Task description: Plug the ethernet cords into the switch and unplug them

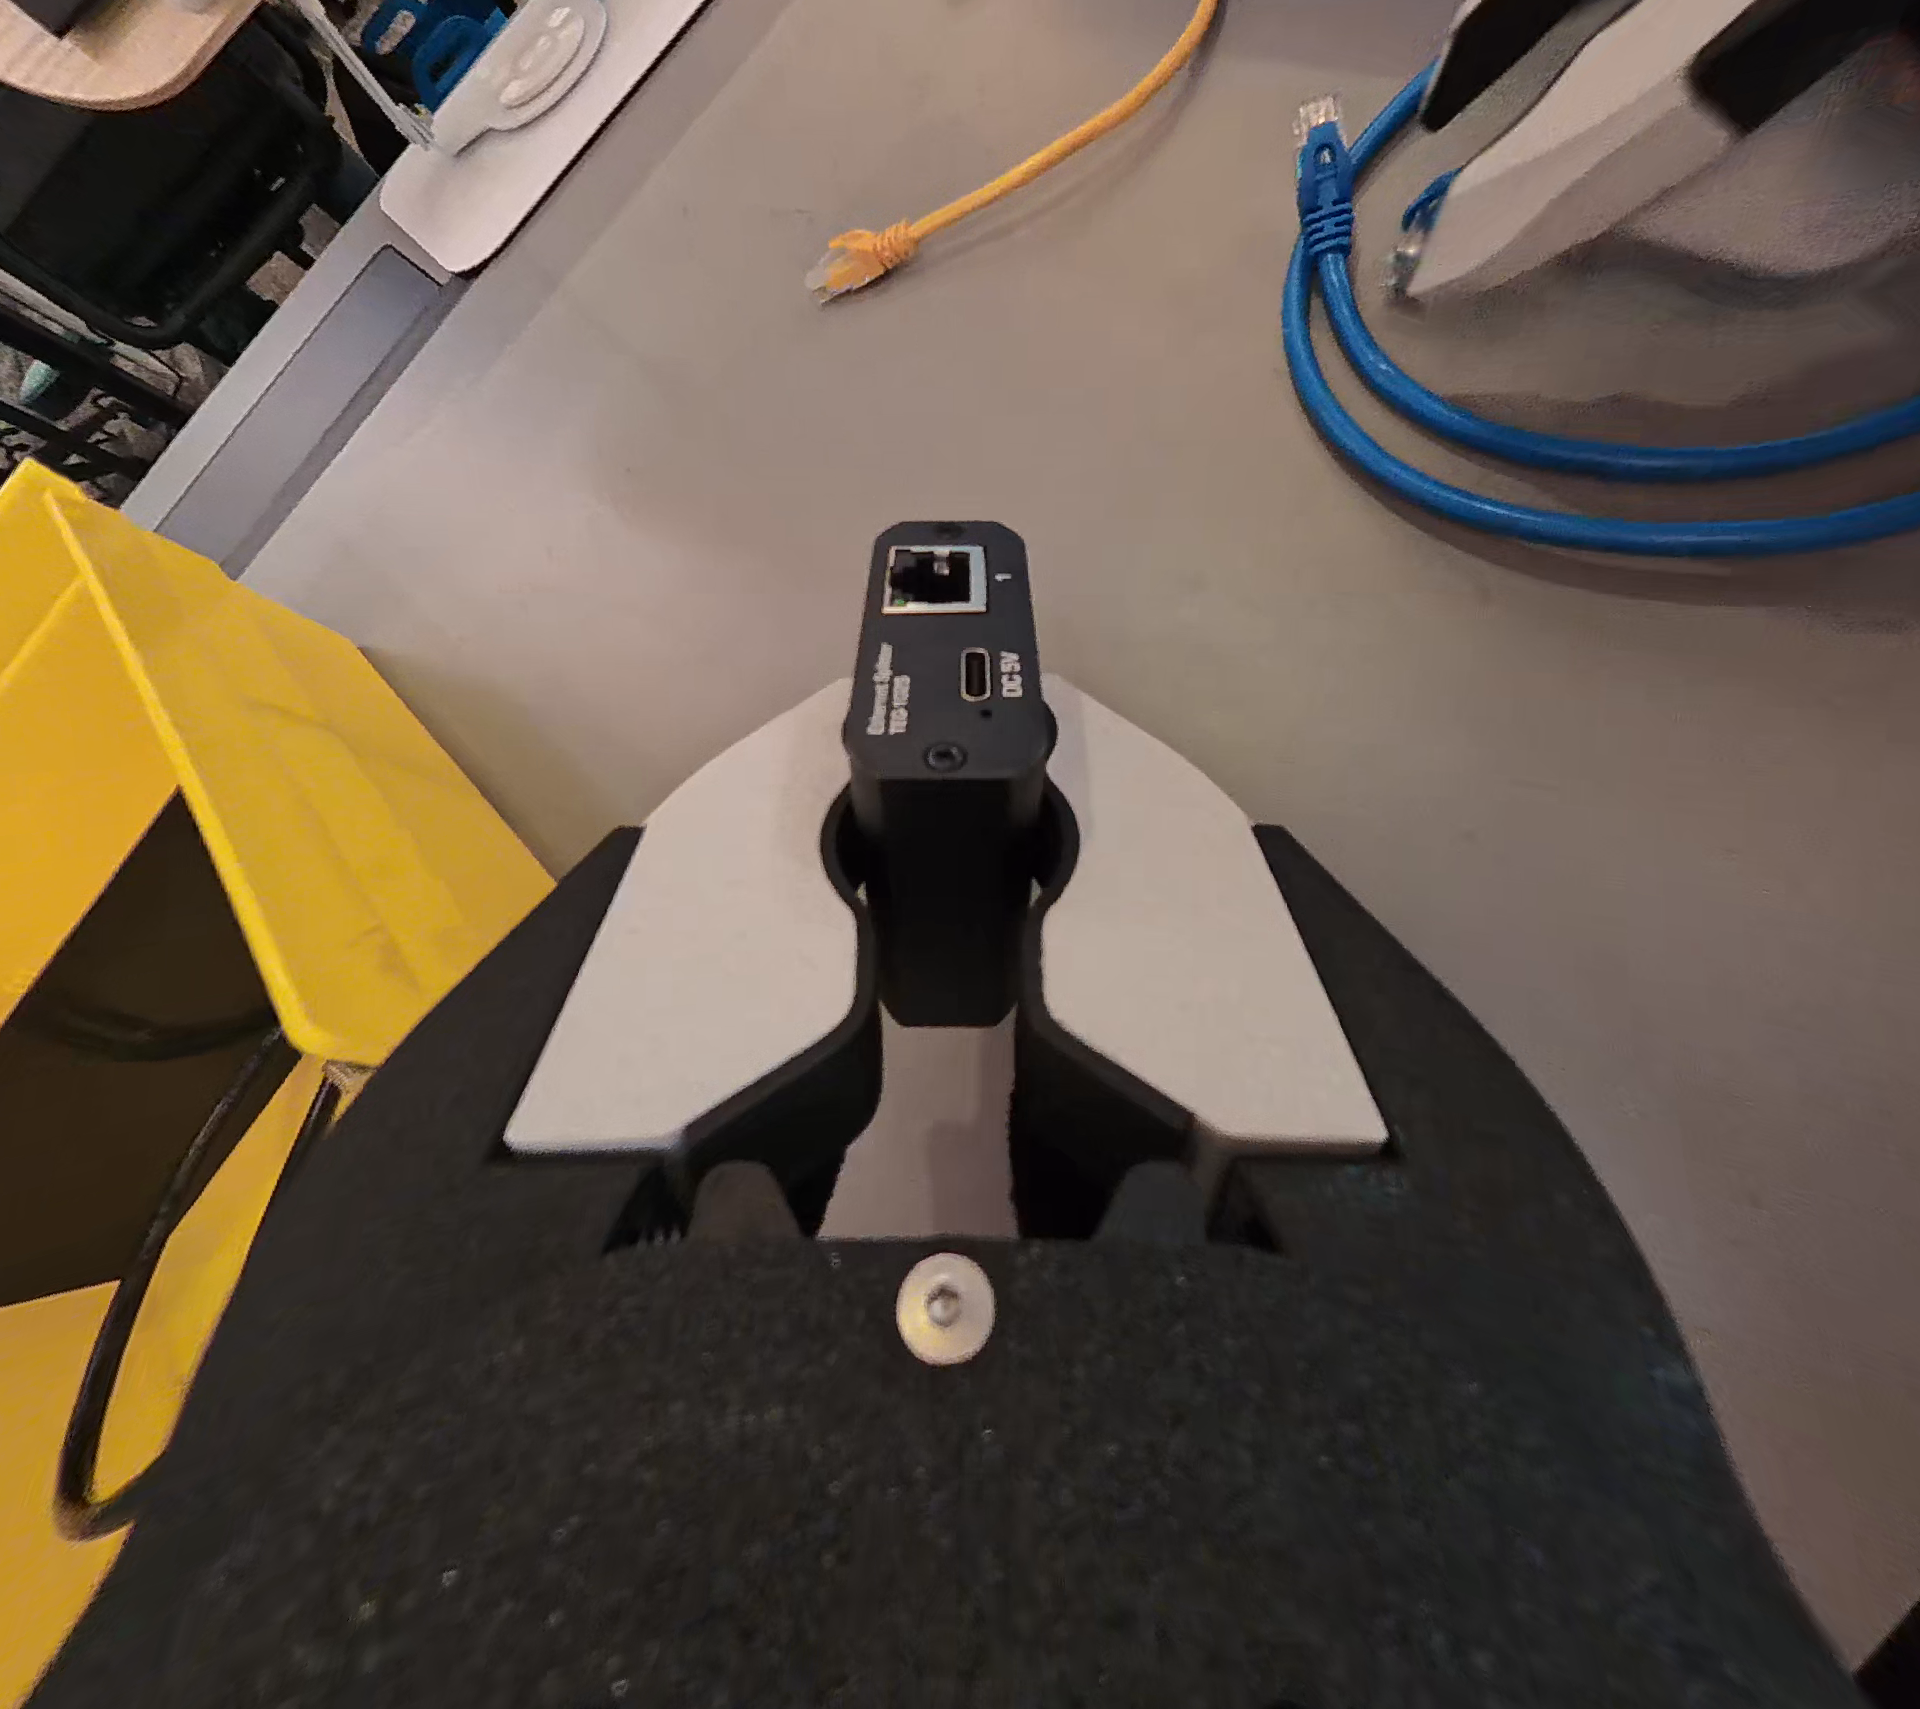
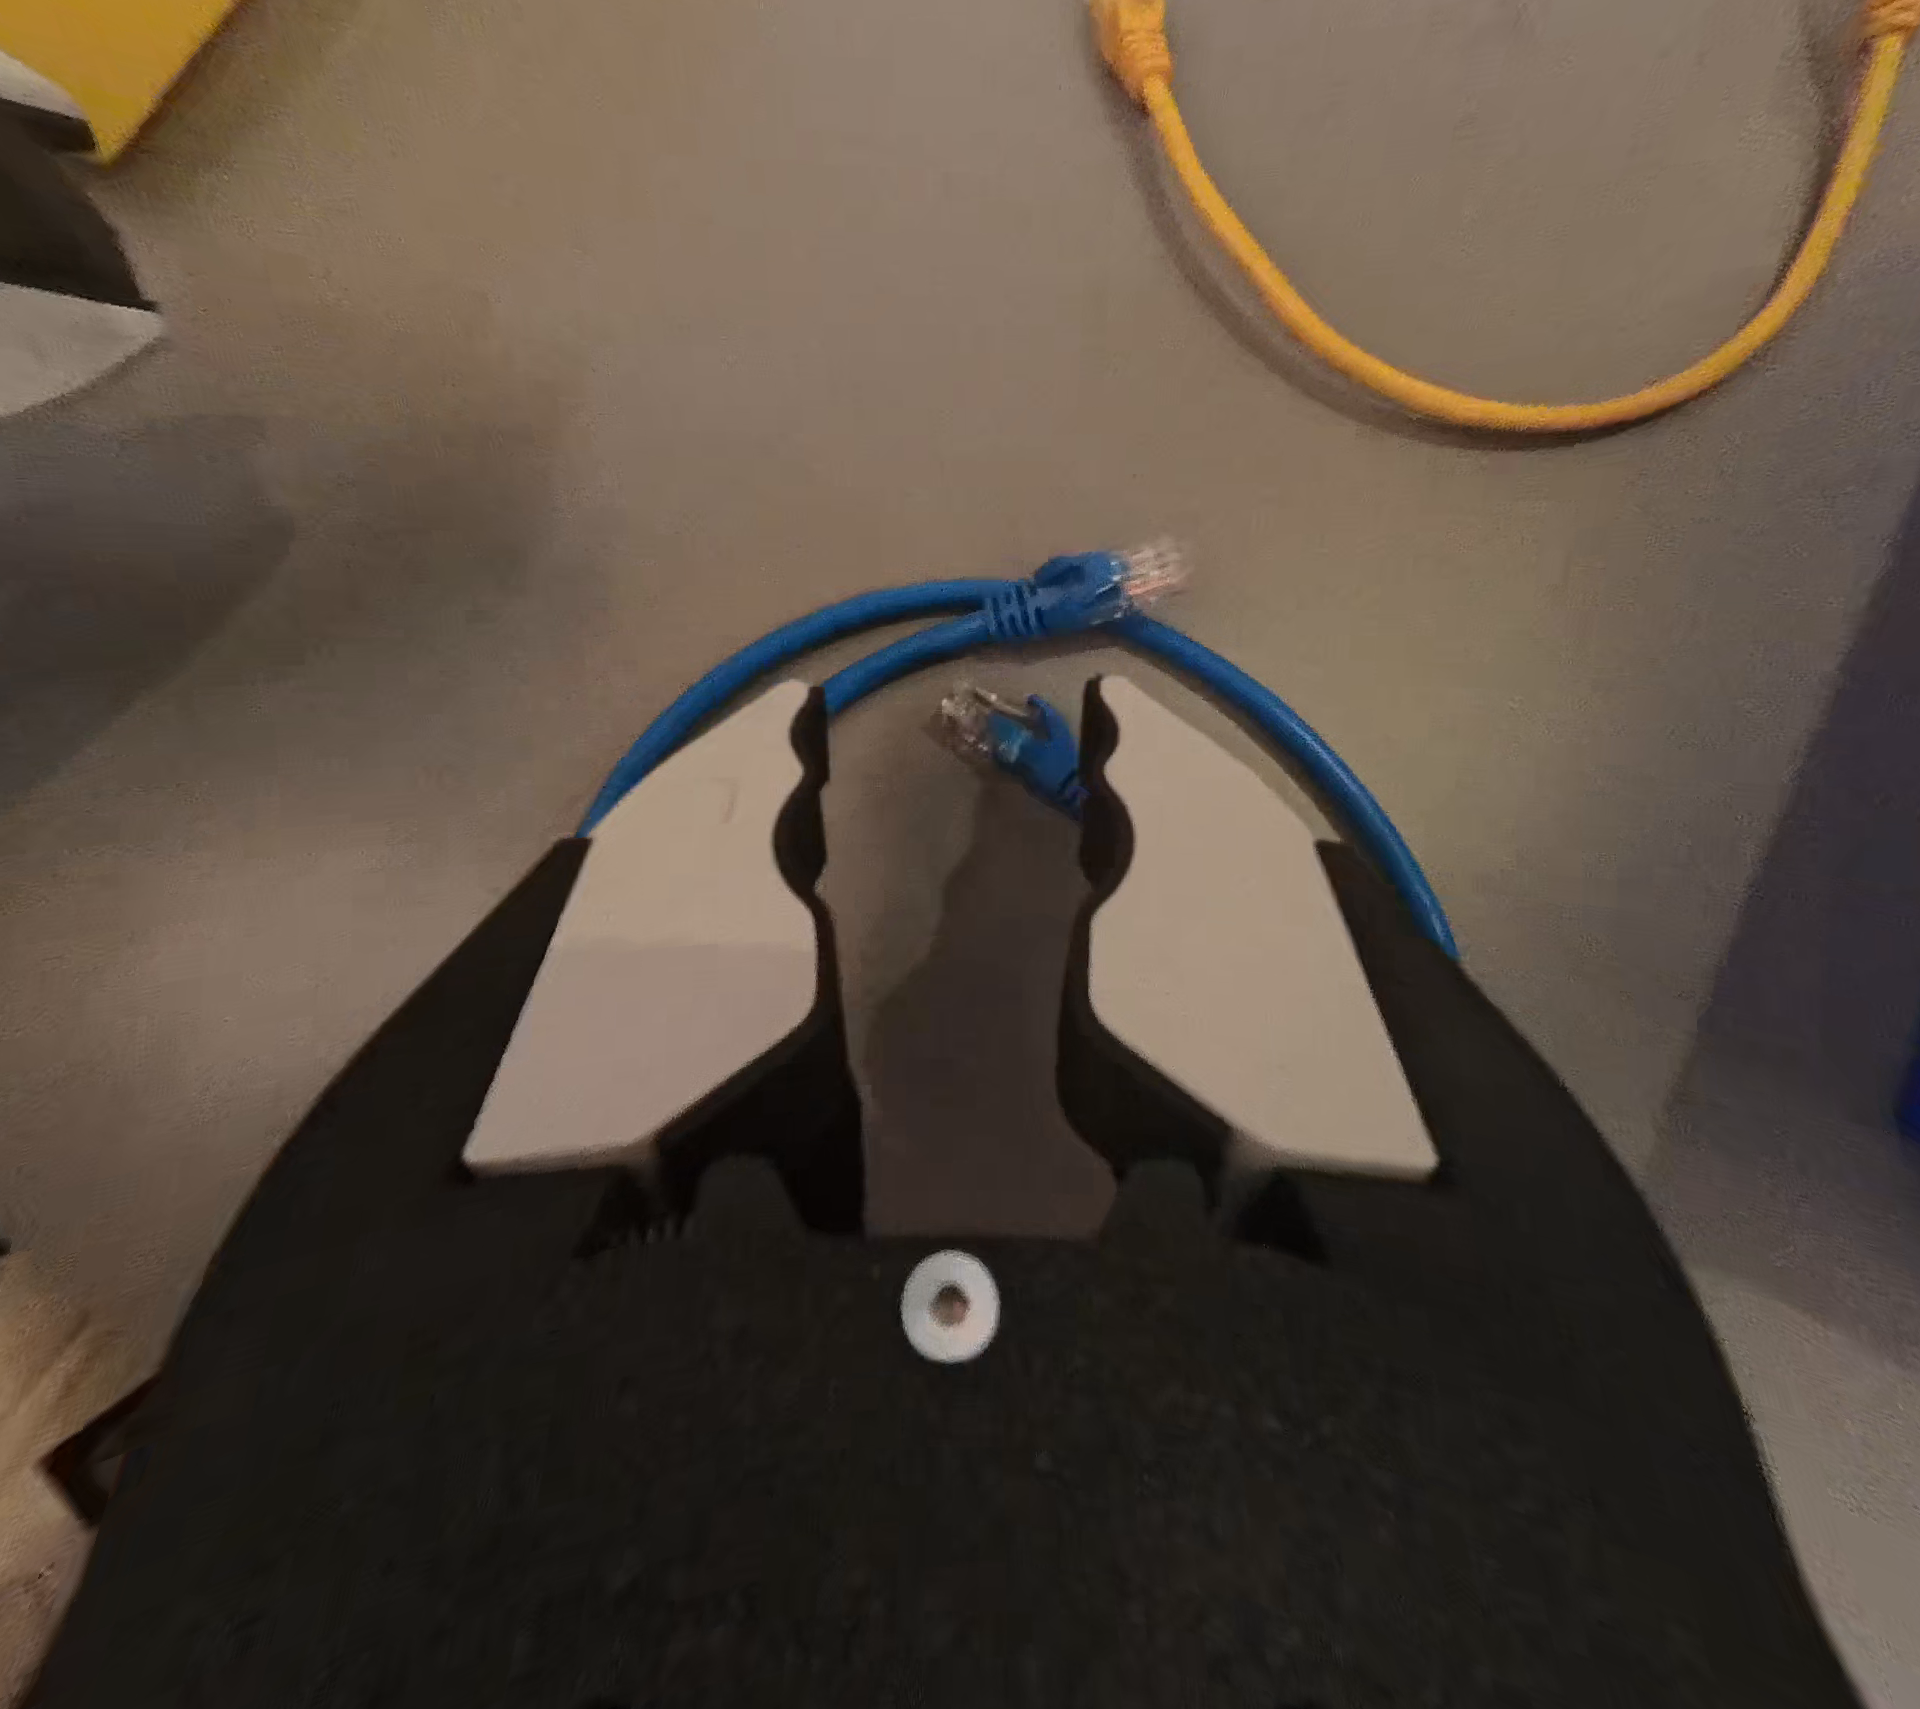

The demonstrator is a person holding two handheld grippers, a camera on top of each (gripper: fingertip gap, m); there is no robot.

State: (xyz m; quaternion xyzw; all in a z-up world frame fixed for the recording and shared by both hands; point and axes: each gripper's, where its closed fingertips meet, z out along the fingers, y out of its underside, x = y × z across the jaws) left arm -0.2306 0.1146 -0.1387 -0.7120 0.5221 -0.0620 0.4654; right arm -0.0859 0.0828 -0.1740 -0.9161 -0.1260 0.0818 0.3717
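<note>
We are at the start, as far as we can judge: nothing is plugged in yet. Our left gripper point(image 1: 951, 838) is clamped on the switch point(image 1: 948, 703), which stands out past the fingertips with its end face turned toward the camera; the one ethernet port point(image 1: 933, 579) we can see there is empty, and so is the small power socket point(image 1: 977, 672) below it. Any ports on its other faces are hidden from us. The blue cord point(image 2: 1049, 610) lies coiled on the grey table point(image 1: 675, 433), both of its plugs free. Our right gripper point(image 2: 954, 729) is over that coil with its jaws apart and nothing held; one blue plug point(image 2: 1003, 740) lies between the fingertips, close to the right-hand finger, and the other plug point(image 2: 1101, 584) rests just beyond, across the loop. In the left wrist view the right gripper's fingers sit low over that same coil. The orange cord point(image 1: 1132, 90) lies apart from the blue one, curved on the table, untouched, both ends loose. A yellow bin point(image 1: 187, 724) sits at the left of the table. So the hold on the switch looks done, and we take the step in hand to be the grasp on the blue plug. Still to do, in our judgement: close on that plug, seat it in the port, do likewise with the orange cord if a port for it exists, then pull them all out again
</note>
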